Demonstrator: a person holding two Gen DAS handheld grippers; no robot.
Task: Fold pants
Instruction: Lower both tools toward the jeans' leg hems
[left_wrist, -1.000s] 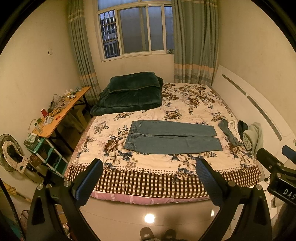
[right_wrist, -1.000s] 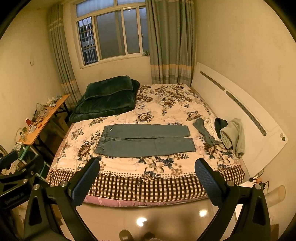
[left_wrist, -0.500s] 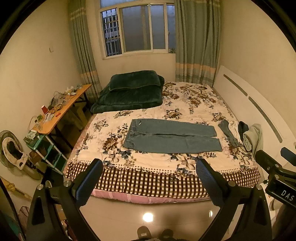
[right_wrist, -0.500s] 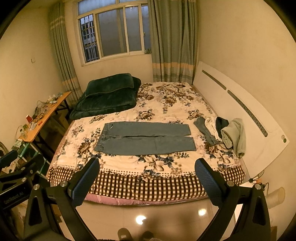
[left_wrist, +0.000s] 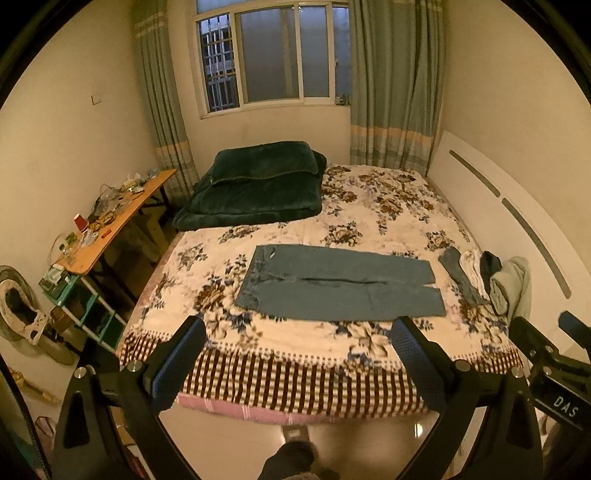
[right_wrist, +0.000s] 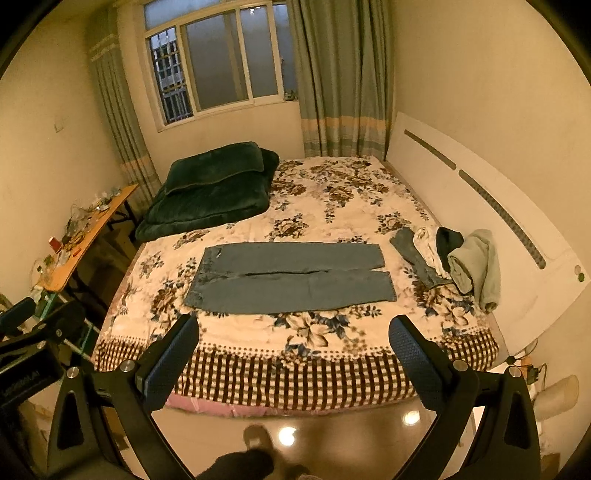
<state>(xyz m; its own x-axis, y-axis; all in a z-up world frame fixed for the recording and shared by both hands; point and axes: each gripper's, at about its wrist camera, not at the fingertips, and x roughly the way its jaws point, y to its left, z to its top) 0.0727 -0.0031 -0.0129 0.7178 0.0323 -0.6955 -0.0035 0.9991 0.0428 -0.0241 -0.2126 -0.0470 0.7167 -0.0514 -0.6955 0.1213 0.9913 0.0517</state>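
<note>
- Floral-quilted bed: my landmark and work surface.
- Blue denim pants: spread flat near bed's front edge, within reach for folding.
- Left gripper, right gripper: I hold both off the bed's foot, jaws wide, empty.

Your blue denim pants were laid flat across the near half of the floral-covered bed, waistband to the left, legs running right. A folded dark green quilt sat behind them at the far left corner. A small pile of rolled clothes lay just right of the hems, and a cluttered wooden side table stood left of the bed.
</note>
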